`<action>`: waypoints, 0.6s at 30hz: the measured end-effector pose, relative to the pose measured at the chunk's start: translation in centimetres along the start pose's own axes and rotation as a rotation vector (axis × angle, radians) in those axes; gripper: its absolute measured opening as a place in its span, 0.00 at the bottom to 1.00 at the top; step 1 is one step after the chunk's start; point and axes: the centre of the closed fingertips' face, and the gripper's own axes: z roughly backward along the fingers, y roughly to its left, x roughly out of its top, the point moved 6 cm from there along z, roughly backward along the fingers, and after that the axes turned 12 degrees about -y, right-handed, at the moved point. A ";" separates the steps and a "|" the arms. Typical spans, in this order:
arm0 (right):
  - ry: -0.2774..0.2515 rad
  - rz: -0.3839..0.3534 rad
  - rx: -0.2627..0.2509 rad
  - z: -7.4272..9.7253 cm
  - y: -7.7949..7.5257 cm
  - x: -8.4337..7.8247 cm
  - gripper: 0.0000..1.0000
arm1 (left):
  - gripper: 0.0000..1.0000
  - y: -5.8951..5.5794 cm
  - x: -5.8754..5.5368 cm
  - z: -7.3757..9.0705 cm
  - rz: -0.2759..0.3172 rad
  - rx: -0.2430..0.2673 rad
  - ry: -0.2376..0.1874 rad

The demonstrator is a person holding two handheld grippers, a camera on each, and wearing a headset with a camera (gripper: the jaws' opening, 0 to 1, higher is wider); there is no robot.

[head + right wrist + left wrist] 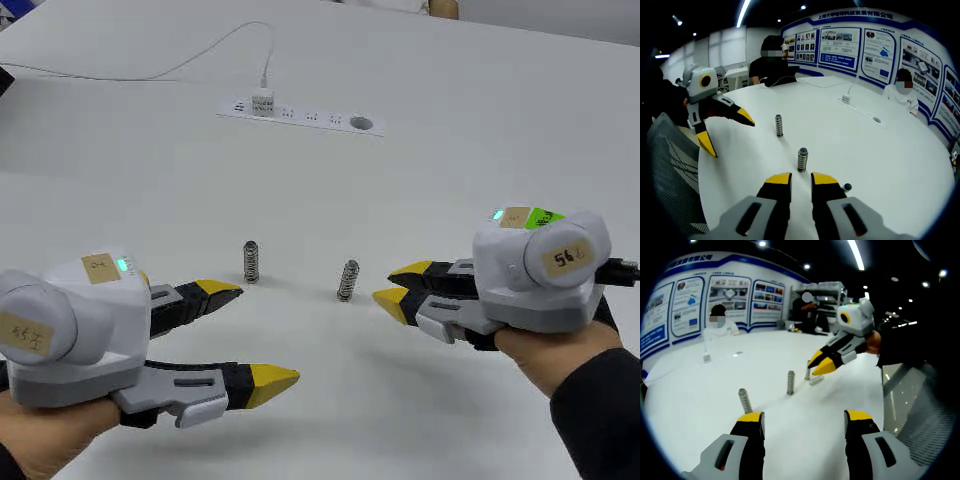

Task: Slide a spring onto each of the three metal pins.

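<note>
Your left tongs (265, 332) gape wide and empty, and your right tongs (382, 283) are narrow, gripping nothing. One grey coil spring (251, 261) and a second spring (347, 280) stand on pins mid-table. The thin third pin (807, 369) beside the right tongs looks bare.

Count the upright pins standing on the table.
3, in a row in the left gripper view: near pin just ahead of the left tool, middle pin, and far pin beside the right tool tips.
</note>
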 end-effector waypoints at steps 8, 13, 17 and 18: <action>0.029 0.014 -0.013 1.9 -1.0 -1.1 0.16 | 0.65 0.0 0.0 0.0 -0.001 0.000 0.000; 0.057 0.010 -0.026 2.6 -1.9 -2.1 0.17 | 0.64 -0.1 0.0 -0.1 -0.003 -0.003 0.004; 0.076 0.010 -0.022 2.8 -2.4 -2.7 0.17 | 0.64 -0.1 0.1 -0.1 -0.003 -0.003 0.004; 0.079 0.010 -0.022 2.8 -2.5 -2.8 0.17 | 0.64 -0.1 0.1 -0.1 -0.002 -0.003 0.004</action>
